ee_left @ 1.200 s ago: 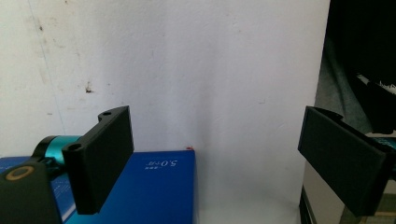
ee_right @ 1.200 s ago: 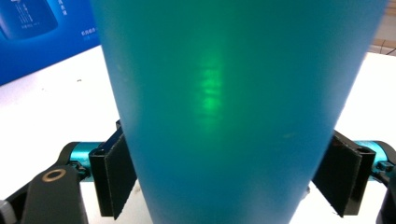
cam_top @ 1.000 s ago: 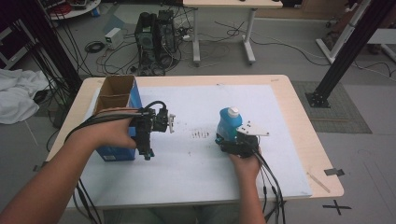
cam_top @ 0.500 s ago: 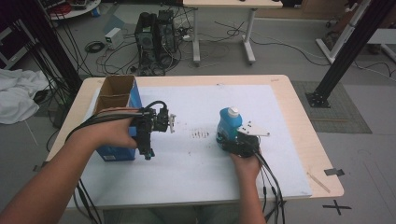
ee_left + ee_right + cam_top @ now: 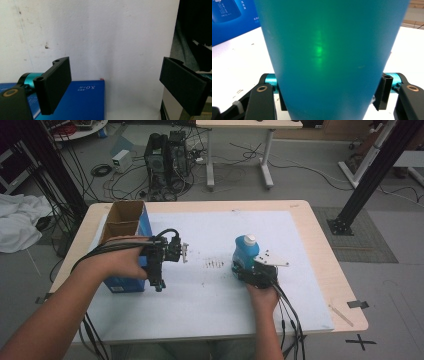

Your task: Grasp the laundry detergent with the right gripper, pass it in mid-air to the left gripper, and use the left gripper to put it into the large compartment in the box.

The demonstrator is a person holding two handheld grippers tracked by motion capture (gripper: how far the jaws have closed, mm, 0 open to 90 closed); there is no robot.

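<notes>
Against the earlier frames both hands hold position; the right gripper (image 5: 248, 268) has just been closing its jaws, and they now clamp the base of the blue bottle (image 5: 245, 251), which stands upright mid-table on the white sheet (image 5: 210, 305). The left gripper (image 5: 184, 252) hovers with jaws spread wide and empty beside the open blue carton (image 5: 124, 227). Count: one bottle, one carton, two grippers. Wooden table (image 5: 327, 270); grey floor with cables and a computer tower (image 5: 160, 155) beyond
</notes>
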